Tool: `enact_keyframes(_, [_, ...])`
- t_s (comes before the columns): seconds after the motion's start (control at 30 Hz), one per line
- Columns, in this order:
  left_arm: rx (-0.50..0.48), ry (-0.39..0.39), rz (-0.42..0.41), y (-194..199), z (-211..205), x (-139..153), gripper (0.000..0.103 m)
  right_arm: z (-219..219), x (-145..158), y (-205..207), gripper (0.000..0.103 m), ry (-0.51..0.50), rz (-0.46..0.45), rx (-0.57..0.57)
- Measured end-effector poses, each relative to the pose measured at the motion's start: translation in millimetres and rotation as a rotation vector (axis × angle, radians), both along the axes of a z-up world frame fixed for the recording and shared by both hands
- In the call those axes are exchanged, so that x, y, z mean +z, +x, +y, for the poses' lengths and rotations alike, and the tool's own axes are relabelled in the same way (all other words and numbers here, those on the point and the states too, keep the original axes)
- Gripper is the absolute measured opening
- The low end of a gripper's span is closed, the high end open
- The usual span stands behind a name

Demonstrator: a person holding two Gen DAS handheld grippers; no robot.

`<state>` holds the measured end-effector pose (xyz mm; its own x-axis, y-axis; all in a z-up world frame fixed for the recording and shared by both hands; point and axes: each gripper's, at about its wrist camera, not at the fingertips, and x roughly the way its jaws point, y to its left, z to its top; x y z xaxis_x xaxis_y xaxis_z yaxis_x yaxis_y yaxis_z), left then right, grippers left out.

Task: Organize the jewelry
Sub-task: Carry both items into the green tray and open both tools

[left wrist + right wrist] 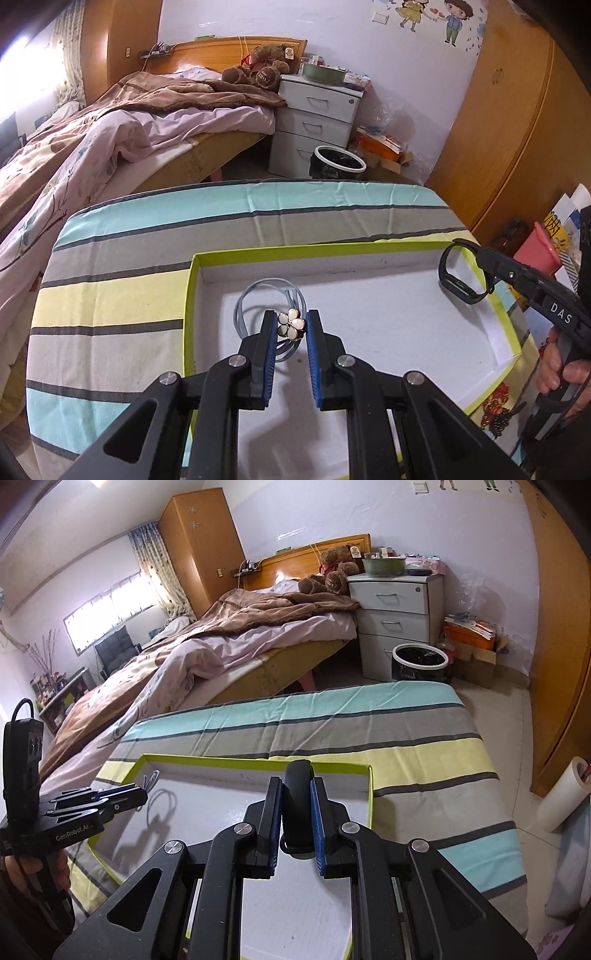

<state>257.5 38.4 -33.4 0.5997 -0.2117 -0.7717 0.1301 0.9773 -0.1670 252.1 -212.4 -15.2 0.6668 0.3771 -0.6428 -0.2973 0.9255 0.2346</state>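
Observation:
A shallow box with a lime-green rim (192, 295) and white floor lies on the striped cloth; it also shows in the right wrist view (370, 786). My left gripper (291, 325) is shut on a flower-shaped pendant (291, 324) whose grey cord (255, 291) hangs in loops above the box floor. In the right wrist view the left gripper (138, 794) holds the cord (151, 778) over the box's far left corner. My right gripper (295, 790) is shut on a black wristband (296, 805), held above the box; in the left wrist view it (485, 273) holds the band (460, 273) over the box's right rim.
The striped cloth (147, 236) covers a table. Beyond it stand a bed (129, 122), a white drawer unit (314, 122) and a black bin (338, 162). A wooden wardrobe (517, 129) stands at the right. A white roll (565, 794) lies on the floor.

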Motion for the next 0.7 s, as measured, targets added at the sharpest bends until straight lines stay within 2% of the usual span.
enact_keyframes(0.47, [0.032,-0.009,0.049,5,6,-13,0.016,2,-7,6,0.016,-0.037,0.032,-0.005])
enact_keyframes(0.6, [0.033,-0.018,0.054,5,7,-14,0.024,0,-4,6,0.016,-0.022,0.027,-0.015])
enact_keyframes(0.7, [0.026,-0.017,0.048,3,6,-12,0.026,0,-3,6,0.016,-0.024,0.021,-0.018])
